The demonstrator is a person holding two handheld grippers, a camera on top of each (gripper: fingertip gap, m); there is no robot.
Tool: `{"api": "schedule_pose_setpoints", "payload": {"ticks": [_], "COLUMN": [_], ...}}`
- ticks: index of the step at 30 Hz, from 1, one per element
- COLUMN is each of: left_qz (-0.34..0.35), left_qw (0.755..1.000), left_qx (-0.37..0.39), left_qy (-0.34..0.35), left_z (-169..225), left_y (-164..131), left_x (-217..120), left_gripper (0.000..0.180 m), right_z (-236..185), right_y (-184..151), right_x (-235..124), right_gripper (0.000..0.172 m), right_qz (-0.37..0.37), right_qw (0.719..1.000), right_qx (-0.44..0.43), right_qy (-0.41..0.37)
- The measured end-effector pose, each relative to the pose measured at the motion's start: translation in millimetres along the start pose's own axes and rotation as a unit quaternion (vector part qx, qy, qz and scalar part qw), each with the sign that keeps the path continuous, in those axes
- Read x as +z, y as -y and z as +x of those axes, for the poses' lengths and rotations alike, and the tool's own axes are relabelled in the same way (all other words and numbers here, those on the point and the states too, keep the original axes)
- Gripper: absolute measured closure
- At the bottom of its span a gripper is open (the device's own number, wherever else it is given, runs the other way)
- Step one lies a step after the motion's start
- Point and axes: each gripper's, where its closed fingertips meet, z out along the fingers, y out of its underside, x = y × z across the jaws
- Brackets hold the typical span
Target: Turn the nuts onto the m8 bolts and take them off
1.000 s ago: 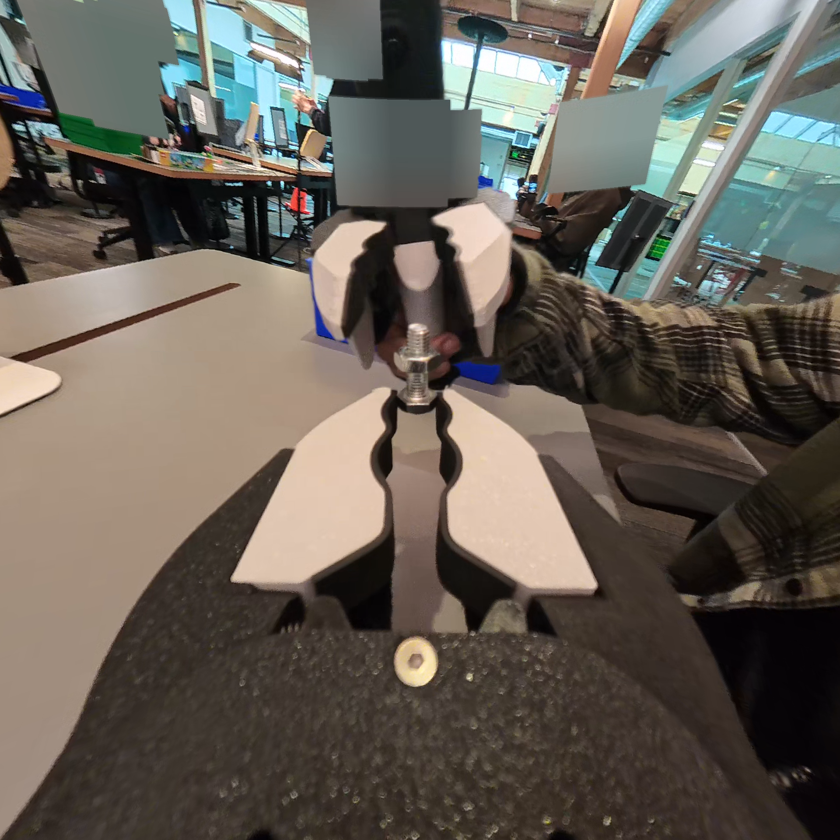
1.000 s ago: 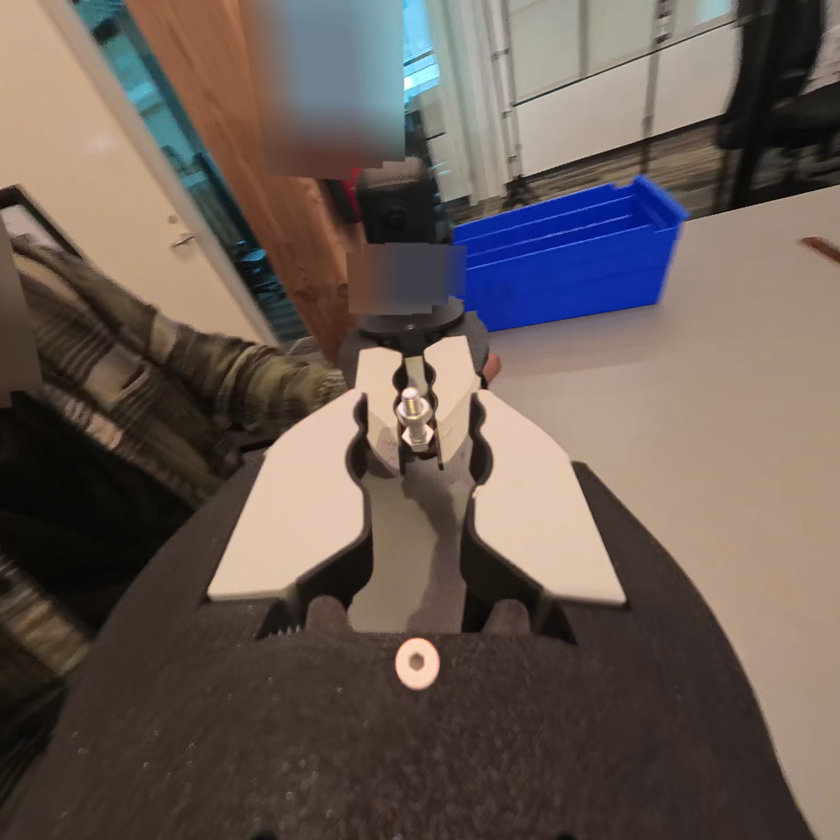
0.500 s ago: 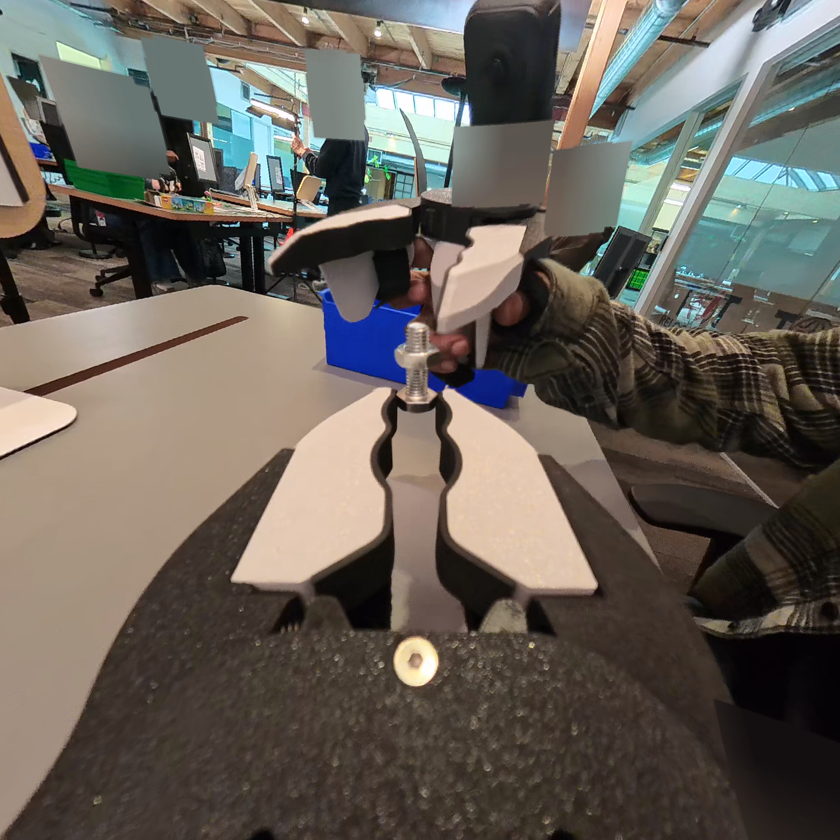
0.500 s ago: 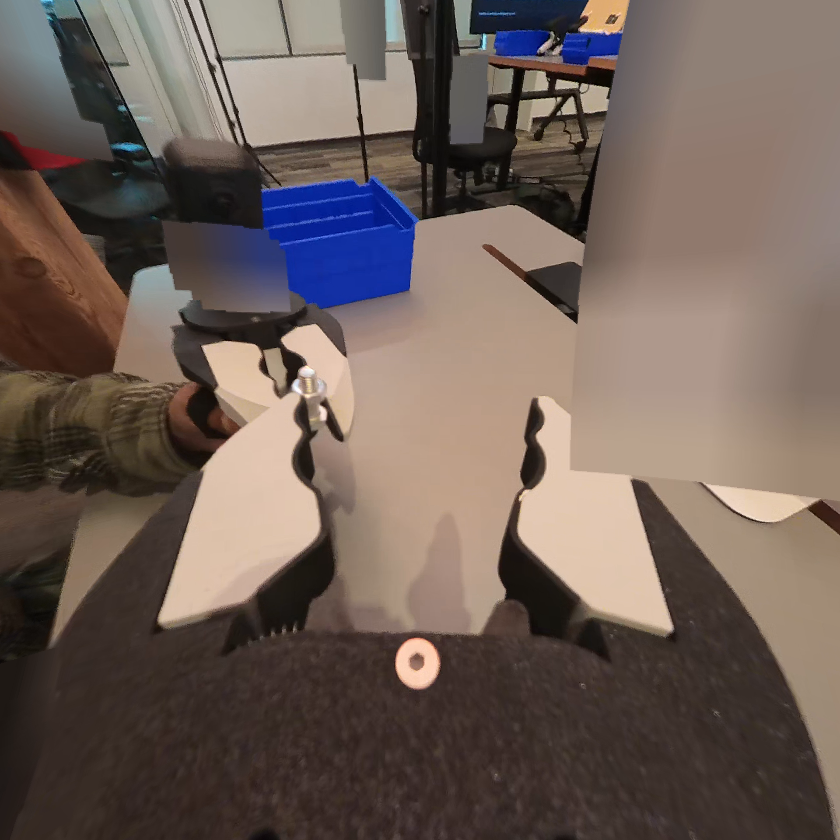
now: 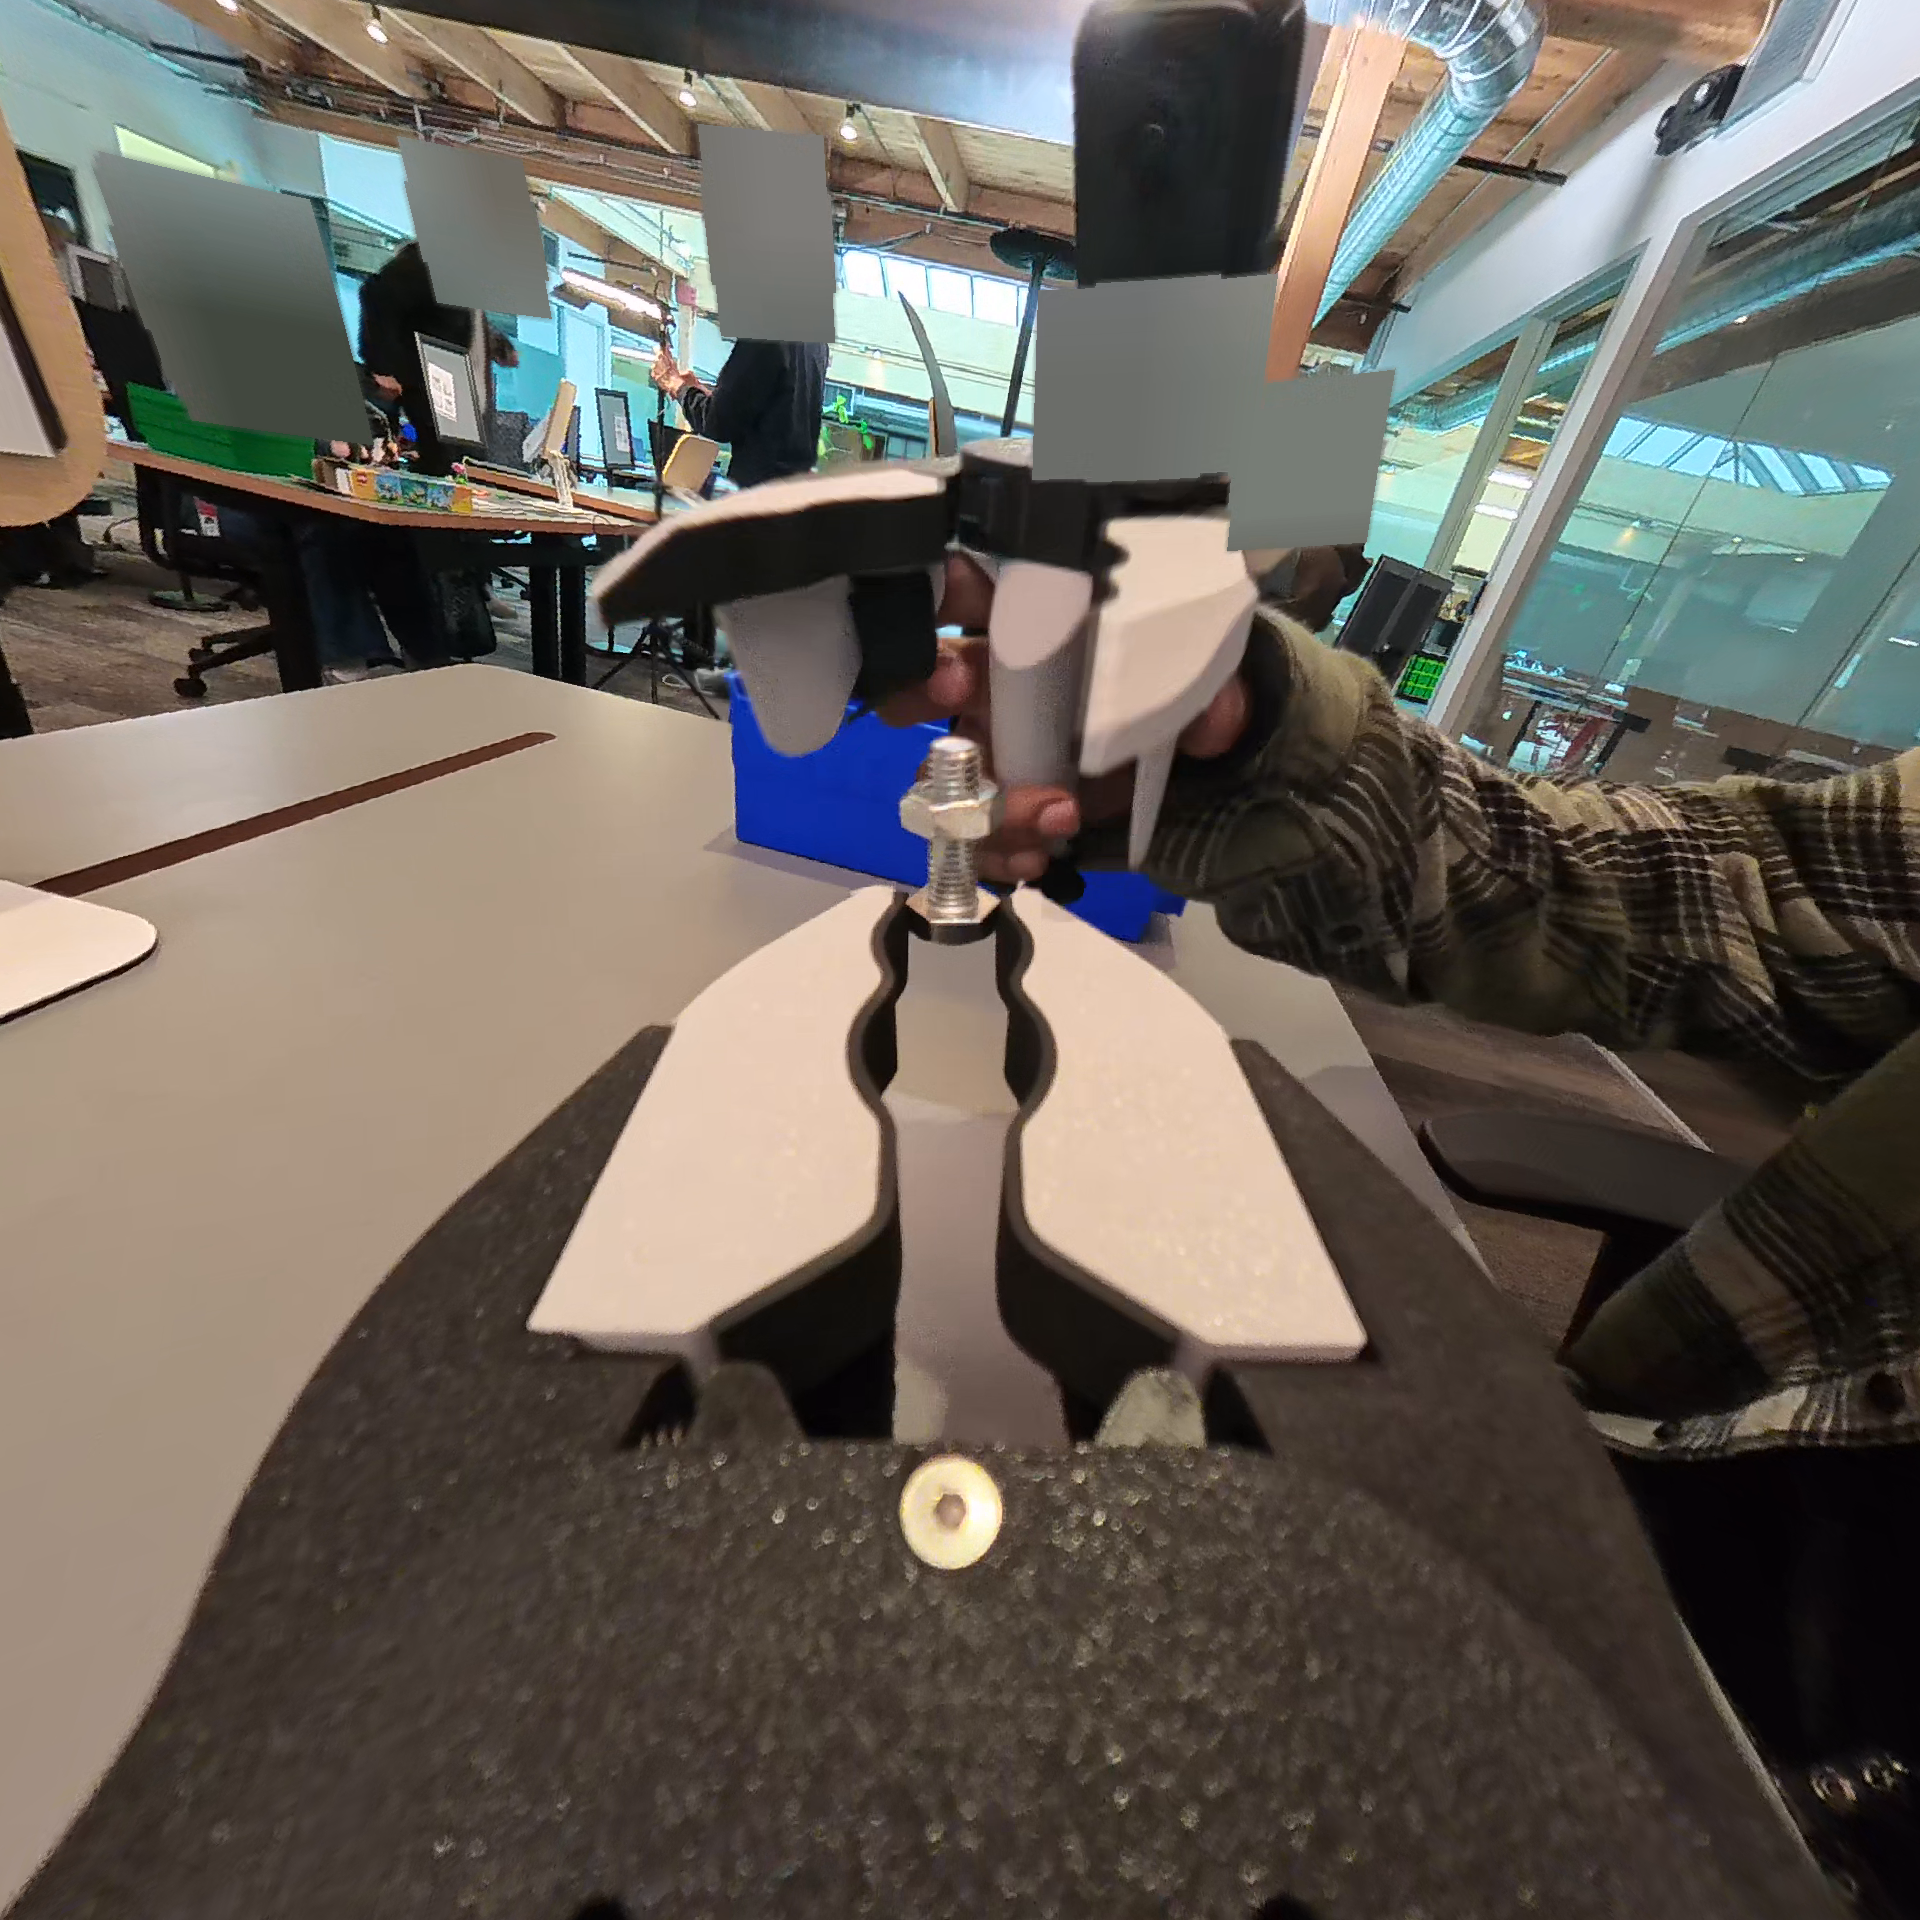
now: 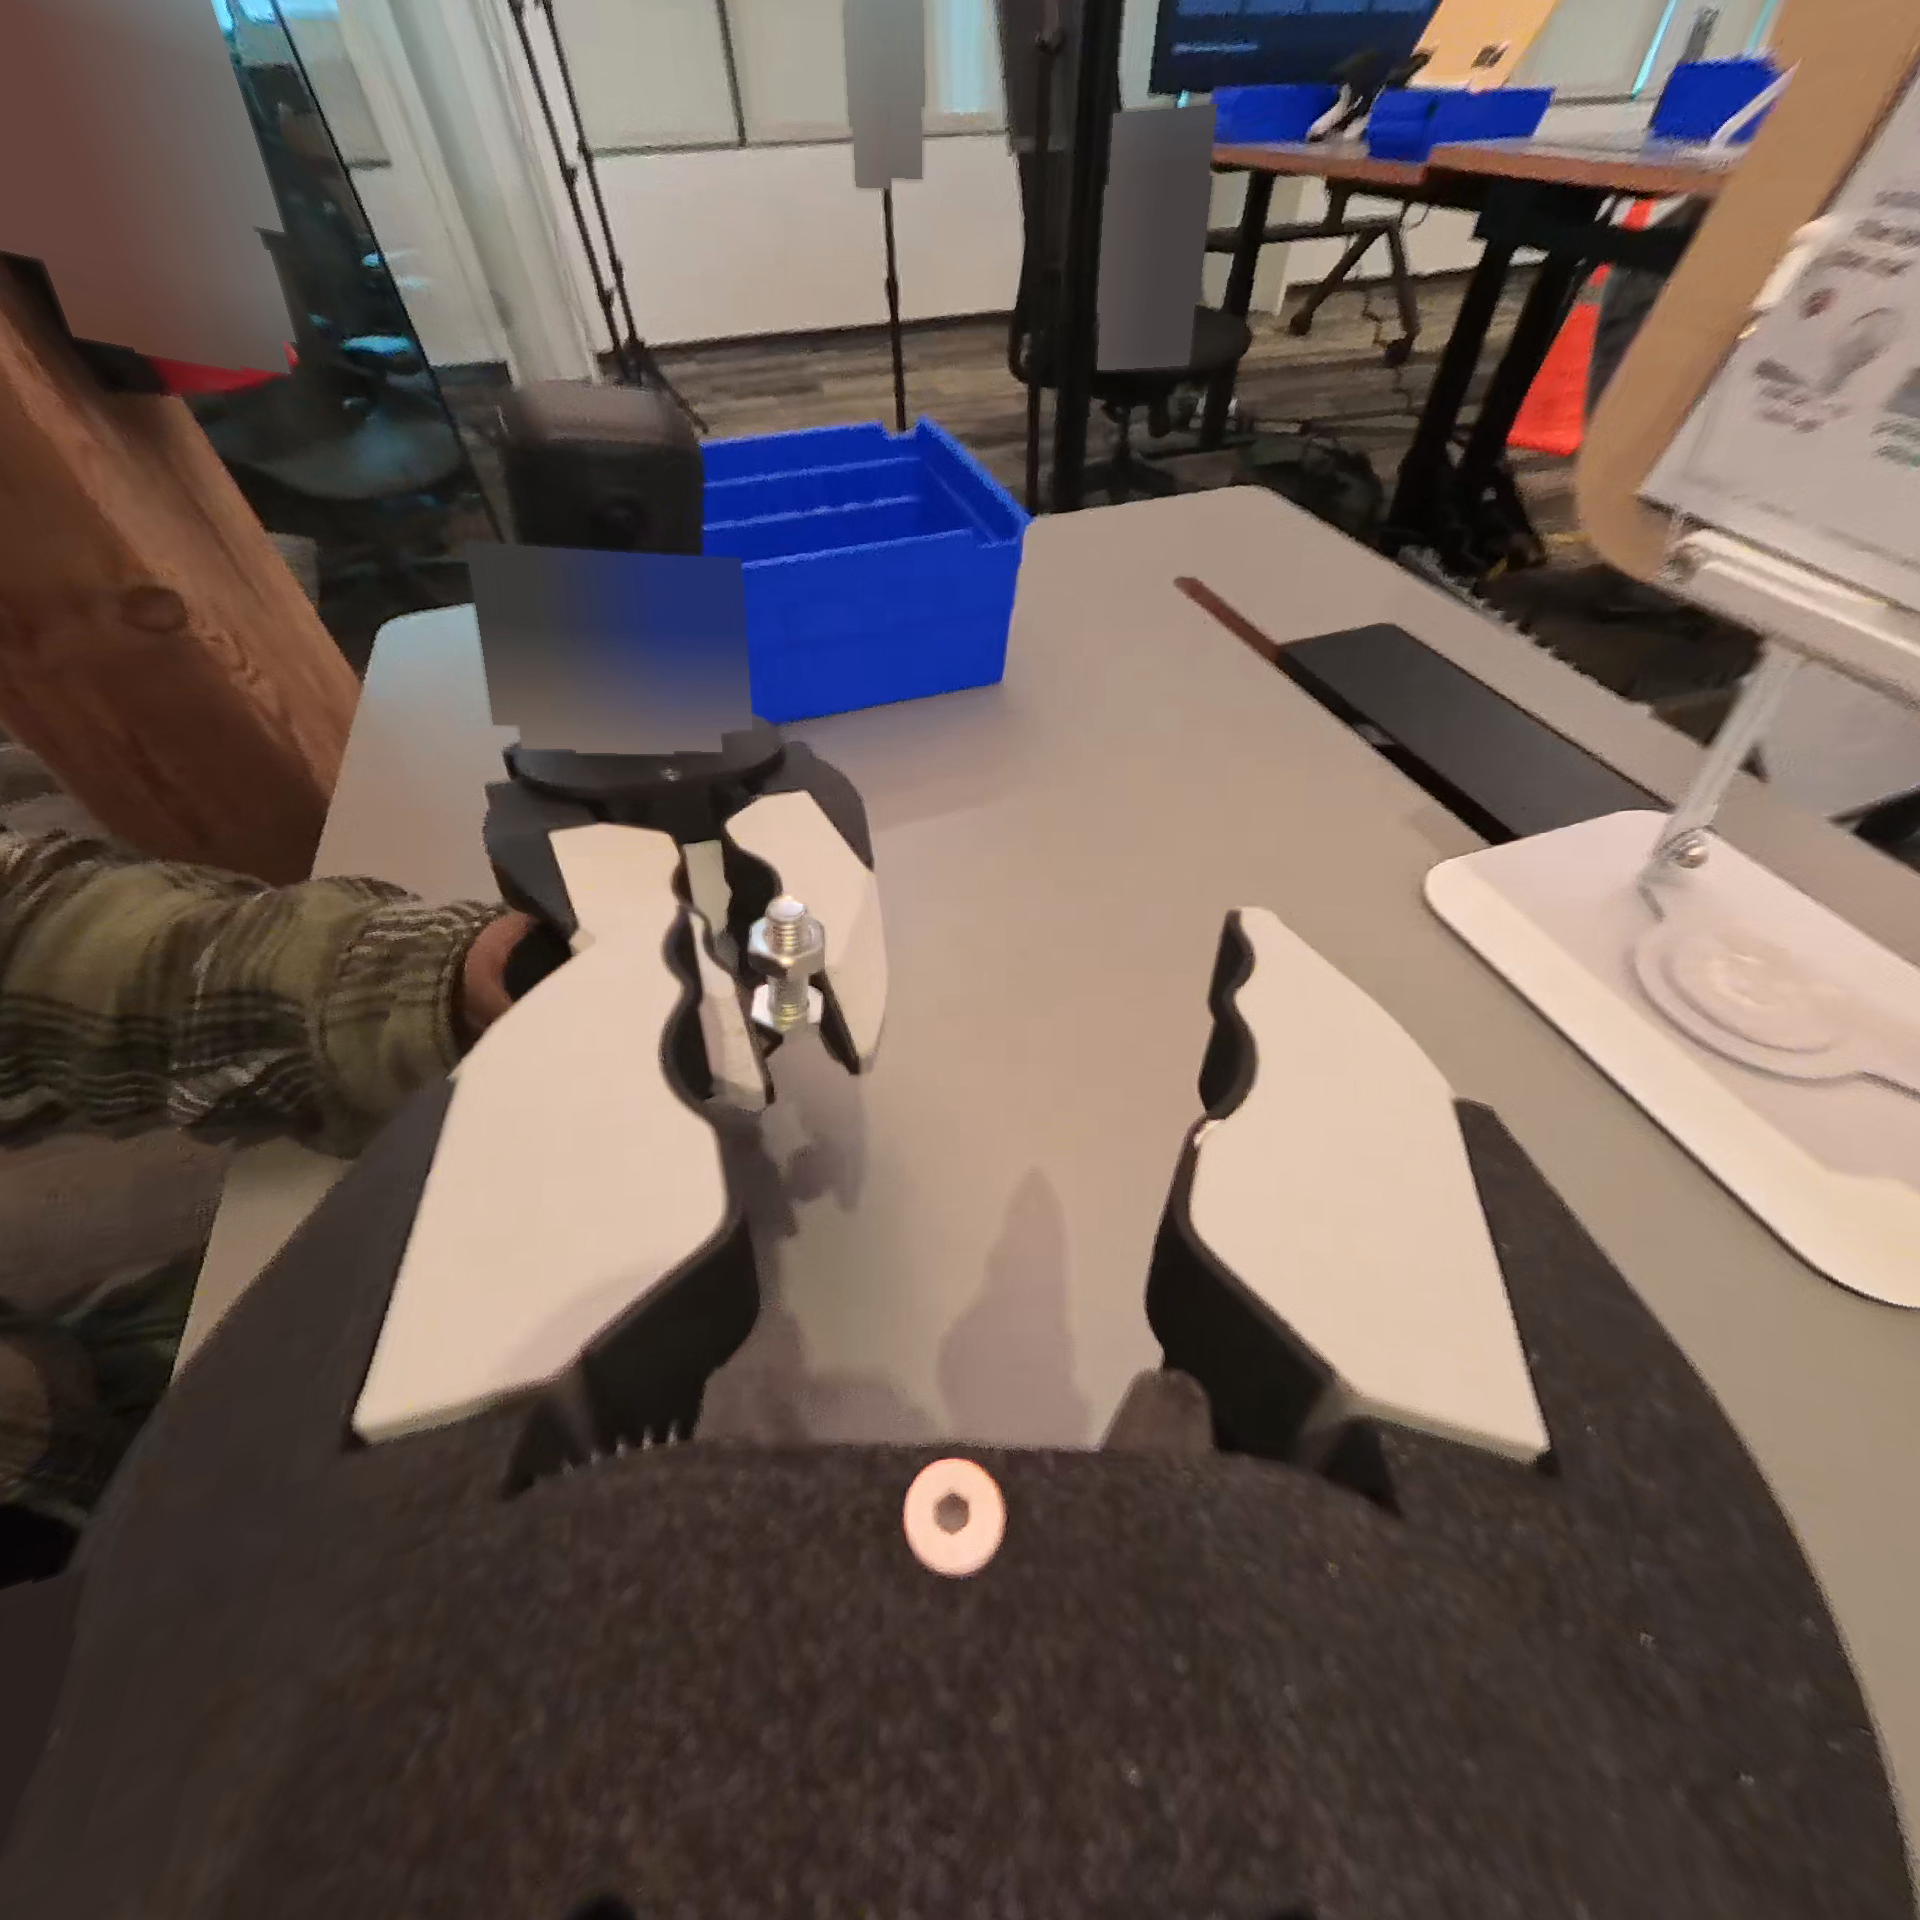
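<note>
My left gripper (image 5: pixel 948 920) is shut on the hex head of a silver bolt (image 5: pixel 951 862) and holds it upright above the grey table (image 5: pixel 416 935). A silver nut (image 5: pixel 948 812) sits threaded near the top of the bolt. My right gripper (image 6: pixel 956 977) is open wide and holds nothing. In the right wrist view the bolt (image 6: pixel 787 971) and its nut (image 6: pixel 787 940) stand in the left gripper (image 6: pixel 774 1029), just inside my right gripper's left finger (image 6: pixel 582 1122). In the left wrist view the right gripper (image 5: pixel 914 665) hovers above and behind the bolt, fingers spread.
A blue bin (image 6: pixel 862 592) stands at the table's far end, also in the left wrist view (image 5: pixel 821 790). A white stand base (image 6: pixel 1662 1039) with a tilted board sits at the right, and a black slab (image 6: pixel 1455 717) lies behind it. A plaid sleeve (image 5: pixel 1507 883) reaches in from the right. Some 4 cm of space lies between my two pairs of fingers.
My right gripper opened wide, let go of the nut and swung away, up and to the side. The left gripper kept the bolt still, nut in the same place on the thread.
</note>
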Motion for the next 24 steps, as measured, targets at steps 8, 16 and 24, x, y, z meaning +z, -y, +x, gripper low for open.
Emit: {"api": "schedule_pose_setpoints", "payload": {"ticks": [8,16,24], "left_qz": [-0.008,0.025,0.053], "left_qw": [1.000,1.000,0.998], "left_qx": [0.002,-0.011,-0.022], "left_qy": [0.000,-0.015,-0.036], "left_z": [-0.9,1.8,4.9], "left_y": [-3.4,4.6,10.7], "left_x": [-1.7,-4.8,-7.5], "left_gripper": [0.165,0.165,0.165], "right_z": [8.6,10.3,6.1], "right_y": [-9.9,-10.6,-1.4], "right_x": [-6.2,-3.8,2.5], "right_gripper": [0.080,0.081,0.084], "right_qz": [-0.004,0.008,0.020], "right_qw": [1.000,1.000,1.000], "right_qx": [0.010,0.015,0.014], "right_qy": [-0.013,-0.007,0.016]}}
